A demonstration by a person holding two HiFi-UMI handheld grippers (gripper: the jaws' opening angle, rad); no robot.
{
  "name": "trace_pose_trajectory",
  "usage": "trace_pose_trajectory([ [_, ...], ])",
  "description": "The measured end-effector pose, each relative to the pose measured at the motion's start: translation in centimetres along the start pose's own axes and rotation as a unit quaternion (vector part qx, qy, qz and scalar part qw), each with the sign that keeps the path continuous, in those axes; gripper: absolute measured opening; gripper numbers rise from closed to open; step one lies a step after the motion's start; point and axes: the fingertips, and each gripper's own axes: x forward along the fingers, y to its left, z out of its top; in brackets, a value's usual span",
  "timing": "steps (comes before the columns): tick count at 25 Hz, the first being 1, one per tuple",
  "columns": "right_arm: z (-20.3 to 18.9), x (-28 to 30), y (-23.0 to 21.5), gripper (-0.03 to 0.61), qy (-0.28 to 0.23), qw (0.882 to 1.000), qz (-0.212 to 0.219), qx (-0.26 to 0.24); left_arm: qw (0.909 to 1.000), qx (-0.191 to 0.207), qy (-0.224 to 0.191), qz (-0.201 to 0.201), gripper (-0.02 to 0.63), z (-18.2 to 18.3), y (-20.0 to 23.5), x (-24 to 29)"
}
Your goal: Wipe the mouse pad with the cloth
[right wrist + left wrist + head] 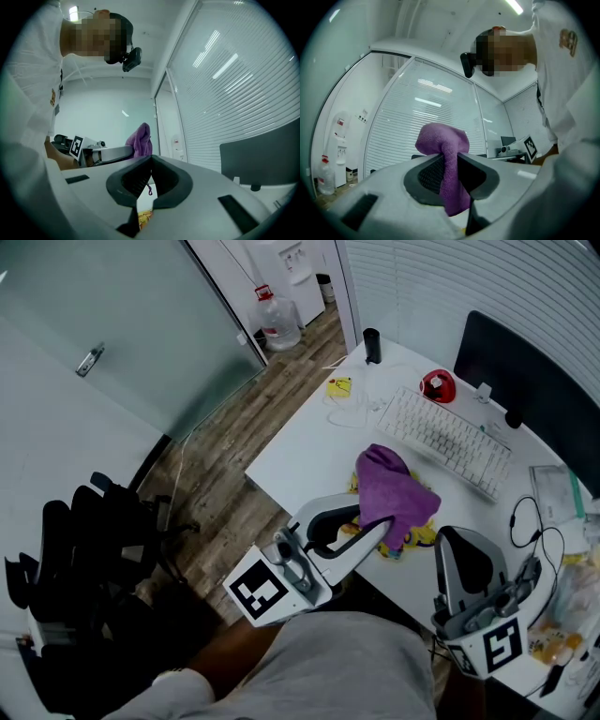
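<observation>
My left gripper (378, 528) is shut on a purple cloth (395, 487), which bunches above its jaws and drapes down over the desk. In the left gripper view the cloth (443, 140) runs down between the closed jaws of the left gripper (449, 157). Under the cloth lies a yellow patterned mouse pad (420, 536), mostly hidden. My right gripper (450, 534) hovers just right of the cloth; its jaws are shut with nothing held. In the right gripper view the right gripper (151, 160) shows a thin purple thread below its tips, and the cloth (139, 139) is off to the left.
A white keyboard (448, 439), a red object (437, 385), a dark monitor (525, 371) and a black cylinder (372, 345) sit further back on the white desk (291, 451). Cables (531, 521) lie at the right. Black chairs (84, 549) stand on the floor left.
</observation>
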Motion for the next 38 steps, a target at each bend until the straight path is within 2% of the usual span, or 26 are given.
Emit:
trace_pose_trajectory([
  [38,-0.21,0.38,0.86,0.011,0.001,1.000,-0.005,-0.018,0.9998,-0.001,0.002,-0.020,0.081,-0.03,0.14,0.13],
])
